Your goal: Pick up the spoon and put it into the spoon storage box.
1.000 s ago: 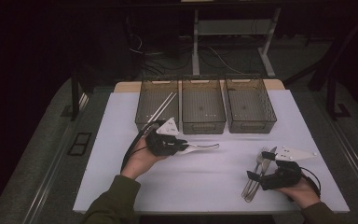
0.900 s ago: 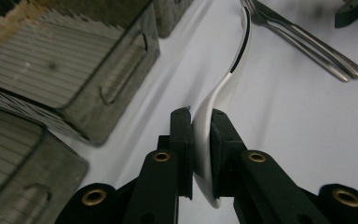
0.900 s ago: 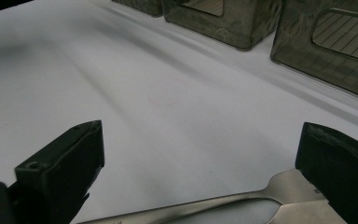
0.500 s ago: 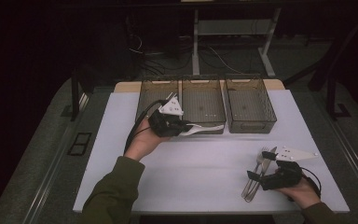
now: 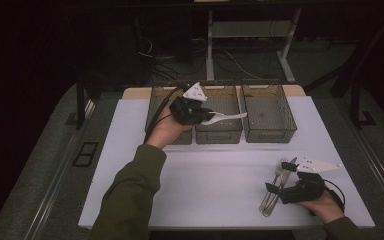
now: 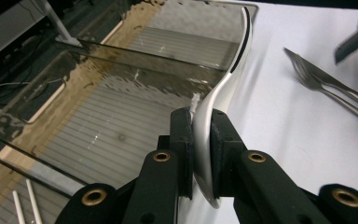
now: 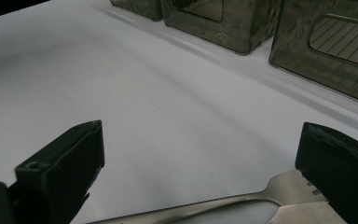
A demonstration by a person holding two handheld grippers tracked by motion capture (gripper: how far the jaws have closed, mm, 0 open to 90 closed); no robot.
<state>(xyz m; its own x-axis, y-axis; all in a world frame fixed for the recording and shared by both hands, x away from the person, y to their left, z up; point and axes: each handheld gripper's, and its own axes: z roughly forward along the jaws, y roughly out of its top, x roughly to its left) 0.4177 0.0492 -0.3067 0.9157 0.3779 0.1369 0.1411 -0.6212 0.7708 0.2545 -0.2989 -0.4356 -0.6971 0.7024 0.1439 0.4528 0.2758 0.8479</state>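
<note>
Your left gripper was clamped on a white spoon, its black pads pinching the handle from both sides. In the left gripper view the spoon showed as a smooth, glossy white strip, curving up and away from the jaws. You held it above the middle one of three bins standing side by side at the far edge of the white table. Those bins were smoky, see-through plastic with ribbed floors; two thin white sticks lay in the left one.

Your right gripper rested low on the table near its front right corner, jaws spread wide with nothing pressed between the pads. A metal fork and a metal knife lay there side by side, flat on the surface, between those open jaws. In the right gripper view the fork looked dull and brushed, its neck widening toward the head.
</note>
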